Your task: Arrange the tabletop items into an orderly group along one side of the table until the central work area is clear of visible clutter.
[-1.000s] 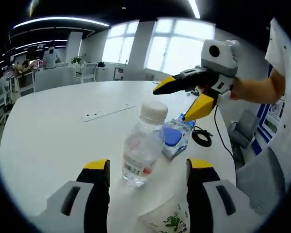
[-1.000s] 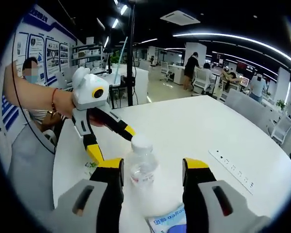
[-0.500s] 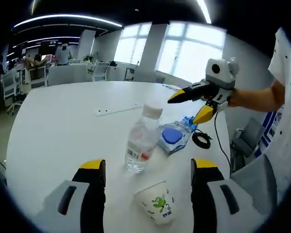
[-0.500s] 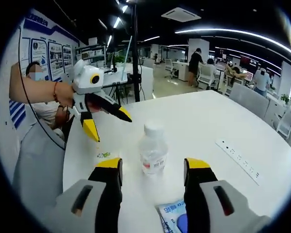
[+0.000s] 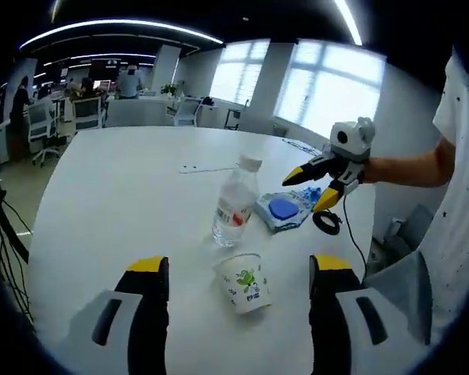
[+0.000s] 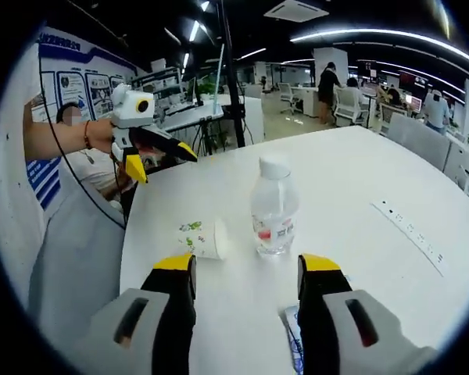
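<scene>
Both grippers have pulled back from the bottle (image 5: pixel 234 201) since a second ago, and it now stands free and upright on the table (image 5: pixel 109 203). The left gripper (image 5: pixel 238 308) has its jaws spread and empty, and so has the right gripper (image 6: pixel 246 308); neither touches anything. Just beside the bottle lies a cup (image 5: pixel 244 283) on its side, toward the left gripper, and on the bottle's other side rests a blue packet (image 5: pixel 285 211), with a black cable (image 5: pixel 326 222) near it. The three items sit close together near one edge, so I judge that the grouping is almost done.

The left gripper view shows the whole packet and the cable; the right gripper view shows a power strip (image 6: pixel 410 233) beyond the bottle.
</scene>
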A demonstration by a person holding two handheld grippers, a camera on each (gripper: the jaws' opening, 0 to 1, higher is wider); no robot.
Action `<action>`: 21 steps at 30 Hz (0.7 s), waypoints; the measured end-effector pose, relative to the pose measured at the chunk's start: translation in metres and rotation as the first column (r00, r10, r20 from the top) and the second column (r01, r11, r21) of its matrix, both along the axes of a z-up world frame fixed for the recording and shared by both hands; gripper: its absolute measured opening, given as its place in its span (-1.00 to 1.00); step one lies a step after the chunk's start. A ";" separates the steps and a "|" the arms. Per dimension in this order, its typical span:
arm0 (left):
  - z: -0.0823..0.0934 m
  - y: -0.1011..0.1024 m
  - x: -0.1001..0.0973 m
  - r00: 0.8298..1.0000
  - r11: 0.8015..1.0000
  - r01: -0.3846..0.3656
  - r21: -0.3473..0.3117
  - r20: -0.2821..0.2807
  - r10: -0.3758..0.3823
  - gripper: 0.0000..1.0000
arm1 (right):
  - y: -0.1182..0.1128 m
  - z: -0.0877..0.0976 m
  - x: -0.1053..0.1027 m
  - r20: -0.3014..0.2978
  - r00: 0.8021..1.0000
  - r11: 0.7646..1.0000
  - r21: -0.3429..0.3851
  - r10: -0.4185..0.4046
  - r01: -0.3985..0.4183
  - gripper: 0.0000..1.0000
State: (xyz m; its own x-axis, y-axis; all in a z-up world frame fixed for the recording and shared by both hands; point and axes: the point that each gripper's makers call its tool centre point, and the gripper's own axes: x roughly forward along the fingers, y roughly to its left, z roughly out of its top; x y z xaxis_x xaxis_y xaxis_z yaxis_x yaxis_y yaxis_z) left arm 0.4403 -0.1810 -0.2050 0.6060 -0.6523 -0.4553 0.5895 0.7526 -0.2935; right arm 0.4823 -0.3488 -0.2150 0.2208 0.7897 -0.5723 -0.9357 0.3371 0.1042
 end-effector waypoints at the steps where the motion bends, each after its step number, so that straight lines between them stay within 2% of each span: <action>1: 0.000 0.002 -0.003 1.000 1.000 -0.006 -0.005 -0.004 0.006 0.49 | 0.000 -0.002 -0.001 -0.005 1.000 1.000 -0.003 0.003 -0.003 0.02; 9: 0.001 0.014 -0.018 0.999 0.999 -0.045 0.001 -0.020 0.045 0.49 | 0.007 -0.018 -0.013 -0.074 0.996 0.999 0.017 0.045 -0.044 -0.03; 16: -0.002 0.016 -0.025 0.998 0.998 -0.056 0.005 -0.036 0.056 0.48 | 0.020 -0.037 -0.017 -0.107 0.990 0.996 0.014 0.093 -0.092 -0.09; 21: -0.007 0.017 -0.028 0.997 0.998 -0.063 0.002 -0.049 0.064 0.48 | 0.035 -0.045 -0.020 -0.116 0.983 0.990 0.020 0.139 -0.138 -0.22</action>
State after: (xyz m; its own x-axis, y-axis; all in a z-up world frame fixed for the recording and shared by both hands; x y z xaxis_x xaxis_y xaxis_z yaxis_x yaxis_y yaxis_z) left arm 0.4127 -0.1639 -0.2124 0.6233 -0.6128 -0.4858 0.5255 0.7883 -0.3200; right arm 0.4625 -0.3136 -0.2600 0.0408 0.8149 -0.5782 -0.9544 0.2030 0.2188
